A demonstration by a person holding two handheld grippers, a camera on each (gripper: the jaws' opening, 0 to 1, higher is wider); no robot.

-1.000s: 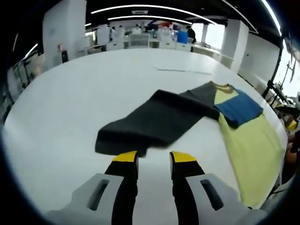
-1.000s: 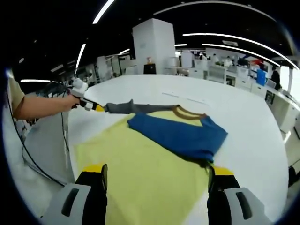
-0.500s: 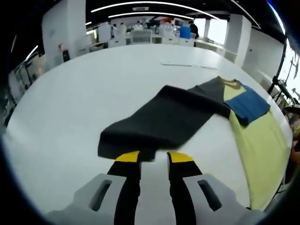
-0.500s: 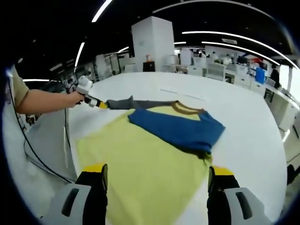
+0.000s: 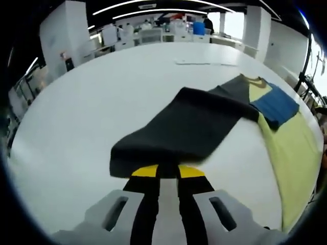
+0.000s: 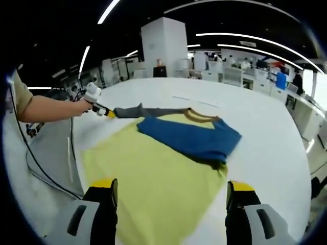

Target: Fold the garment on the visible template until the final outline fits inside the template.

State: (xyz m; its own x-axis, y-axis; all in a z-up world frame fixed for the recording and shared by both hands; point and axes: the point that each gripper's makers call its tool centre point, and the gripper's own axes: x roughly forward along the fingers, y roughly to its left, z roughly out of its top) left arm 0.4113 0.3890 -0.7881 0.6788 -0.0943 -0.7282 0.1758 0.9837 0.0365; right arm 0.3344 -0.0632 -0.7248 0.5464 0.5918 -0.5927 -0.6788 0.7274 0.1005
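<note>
A yellow T-shirt [image 6: 153,173] lies flat on the white table [image 6: 265,127], with a brown collar [image 6: 202,116] at its far end. Its blue sleeve [image 6: 189,138] is folded over the chest. The dark grey sleeve [image 5: 189,122] stretches out toward my left gripper [image 5: 168,171], whose jaws are pinched on the sleeve's near edge. In the right gripper view the left gripper [image 6: 108,114] holds that grey sleeve [image 6: 138,111] out sideways. My right gripper [image 6: 171,186] is wide open, hovering over the shirt's lower body with nothing between its fingers.
A person's hand [image 6: 76,107] and forearm carry the left gripper. A black cable [image 6: 30,158] hangs off the table's left side. A thin pale strip [image 5: 199,62] lies on the far table. Workbenches and people stand in the background. The table edge [image 6: 306,168] is close on the right.
The left gripper's jaws have narrowed from open to pinched on the grey sleeve's edge. The right gripper stays open above the shirt, hardly moved.
</note>
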